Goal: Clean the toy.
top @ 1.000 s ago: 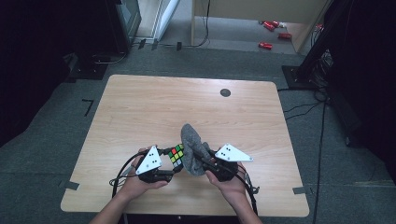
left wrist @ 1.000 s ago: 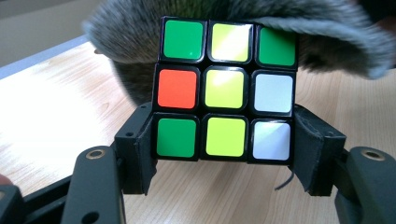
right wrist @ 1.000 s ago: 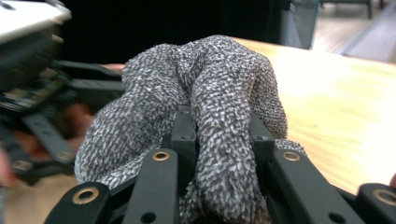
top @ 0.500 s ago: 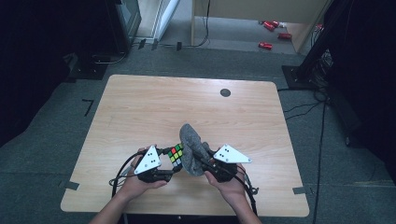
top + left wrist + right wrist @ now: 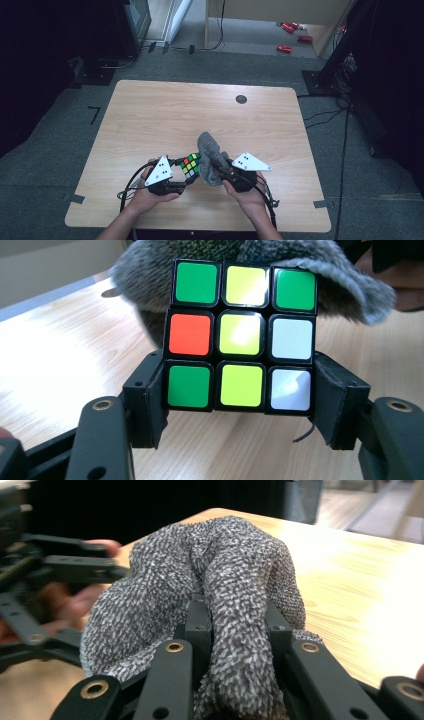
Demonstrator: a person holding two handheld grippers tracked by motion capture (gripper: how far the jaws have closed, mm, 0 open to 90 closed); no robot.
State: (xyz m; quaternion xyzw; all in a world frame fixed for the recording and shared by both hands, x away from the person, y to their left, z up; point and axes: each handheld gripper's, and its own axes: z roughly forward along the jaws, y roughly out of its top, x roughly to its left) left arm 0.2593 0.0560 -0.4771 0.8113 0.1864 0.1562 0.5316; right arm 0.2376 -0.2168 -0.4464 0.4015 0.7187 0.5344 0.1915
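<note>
Grey knitted cloth (image 5: 210, 160), pinched in the right gripper (image 5: 226, 172) fingers, lies against the multicoloured puzzle cube (image 5: 190, 166) clamped by the left gripper (image 5: 186, 181) at lower centre of the pale wooden counter (image 5: 150, 115), so wiping seems underway; next, rub another face.

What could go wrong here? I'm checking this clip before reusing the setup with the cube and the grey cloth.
The left gripper clamps only the bottom row of the puzzle cube, so pressure from the grey cloth might twist a layer or tip the cube out. The right gripper pinches just one fold of that cloth, which could slip free. Both are held near the table's front edge, so a dropped cube might roll off.
</note>
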